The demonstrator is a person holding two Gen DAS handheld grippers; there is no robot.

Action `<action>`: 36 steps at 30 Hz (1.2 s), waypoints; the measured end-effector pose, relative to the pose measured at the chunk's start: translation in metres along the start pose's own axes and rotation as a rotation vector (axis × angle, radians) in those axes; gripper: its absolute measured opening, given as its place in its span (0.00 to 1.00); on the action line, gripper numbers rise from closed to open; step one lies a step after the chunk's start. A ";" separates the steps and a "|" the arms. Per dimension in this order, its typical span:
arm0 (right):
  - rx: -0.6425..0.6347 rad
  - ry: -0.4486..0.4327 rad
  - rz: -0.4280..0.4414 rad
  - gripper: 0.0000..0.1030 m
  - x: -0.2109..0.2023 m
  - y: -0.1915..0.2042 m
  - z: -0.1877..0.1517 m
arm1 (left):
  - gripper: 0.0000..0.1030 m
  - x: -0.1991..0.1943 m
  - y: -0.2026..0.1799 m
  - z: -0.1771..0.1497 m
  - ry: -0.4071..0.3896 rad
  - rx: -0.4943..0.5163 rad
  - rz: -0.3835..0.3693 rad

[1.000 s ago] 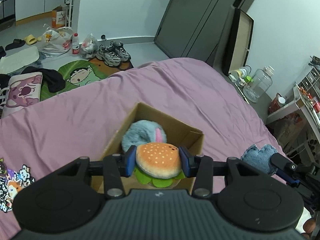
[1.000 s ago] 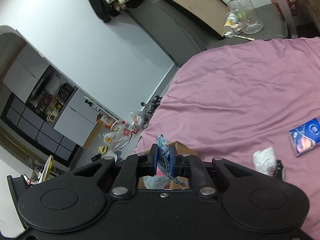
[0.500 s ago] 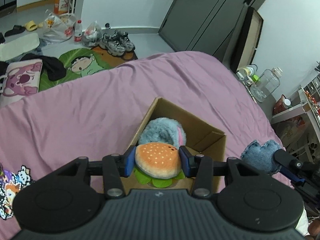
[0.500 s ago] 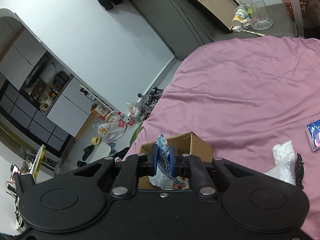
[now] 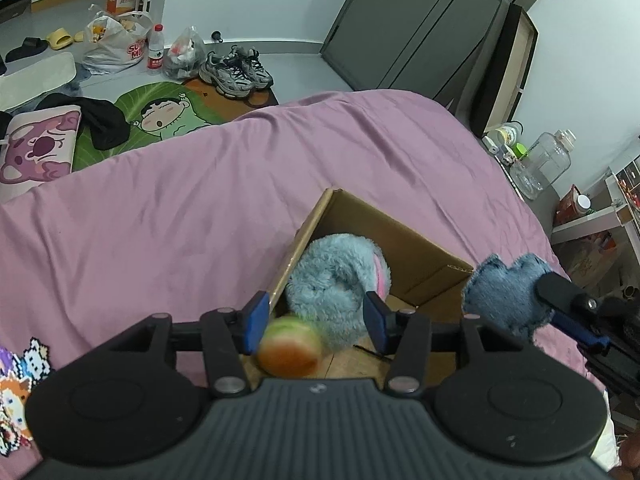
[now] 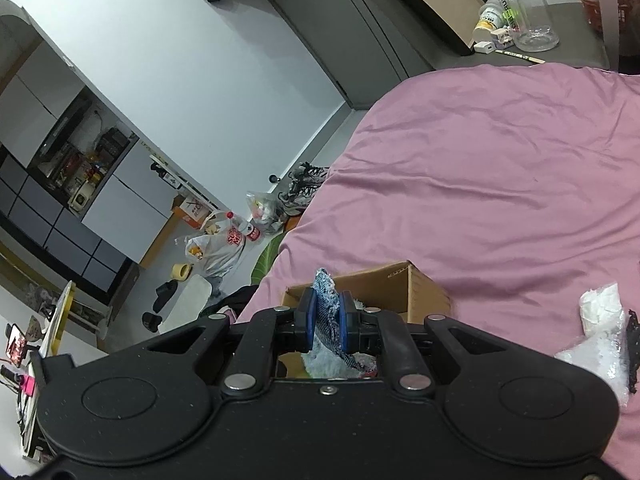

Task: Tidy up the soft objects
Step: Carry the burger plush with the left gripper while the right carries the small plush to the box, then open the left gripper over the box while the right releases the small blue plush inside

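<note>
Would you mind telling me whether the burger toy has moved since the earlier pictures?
Yes: the burger toy has left the opened left gripper and dropped into the cardboard box.

On the bed [image 5: 200, 200] stands a cardboard box [image 5: 404, 248] with a plush toy [image 5: 332, 276] and a burger toy [image 5: 290, 346] inside.

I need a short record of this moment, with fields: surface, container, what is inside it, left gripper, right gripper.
surface: pink bedsheet
container: cardboard box, open, on the sheet
inside: blue plush; burger toy, blurred, beside the plush at the box's near edge
left gripper: open, above the box, holding nothing
right gripper: shut on a denim toy, held at the right side of the box
other: white wad on the sheet, to the right
</note>
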State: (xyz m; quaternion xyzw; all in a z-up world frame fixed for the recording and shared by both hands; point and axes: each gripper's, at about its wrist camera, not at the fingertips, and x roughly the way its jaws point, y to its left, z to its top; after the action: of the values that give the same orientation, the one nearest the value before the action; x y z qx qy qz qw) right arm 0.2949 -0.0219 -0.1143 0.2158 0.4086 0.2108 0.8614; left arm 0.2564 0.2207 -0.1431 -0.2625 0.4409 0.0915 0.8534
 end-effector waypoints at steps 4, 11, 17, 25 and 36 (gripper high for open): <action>0.022 0.002 -0.006 0.13 0.006 0.005 0.005 | 0.50 -0.010 -0.002 0.001 0.001 -0.003 0.009; 0.012 -0.018 -0.030 0.46 0.002 0.001 0.000 | 0.62 -0.032 -0.013 -0.004 -0.036 0.036 0.033; -0.005 -0.043 -0.071 0.63 -0.030 -0.004 -0.001 | 0.72 -0.054 -0.024 -0.011 -0.083 0.060 0.056; -0.093 -0.036 -0.113 0.85 -0.071 0.001 0.008 | 0.80 -0.085 -0.048 -0.020 -0.131 0.112 0.068; -0.117 -0.033 -0.160 0.96 -0.117 -0.040 0.022 | 0.80 -0.116 -0.084 -0.039 -0.230 0.139 0.047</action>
State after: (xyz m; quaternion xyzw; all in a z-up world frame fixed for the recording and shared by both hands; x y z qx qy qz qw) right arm 0.2526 -0.1222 -0.0521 0.1355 0.3974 0.1613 0.8931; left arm 0.1925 0.1384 -0.0377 -0.1800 0.3513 0.1100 0.9122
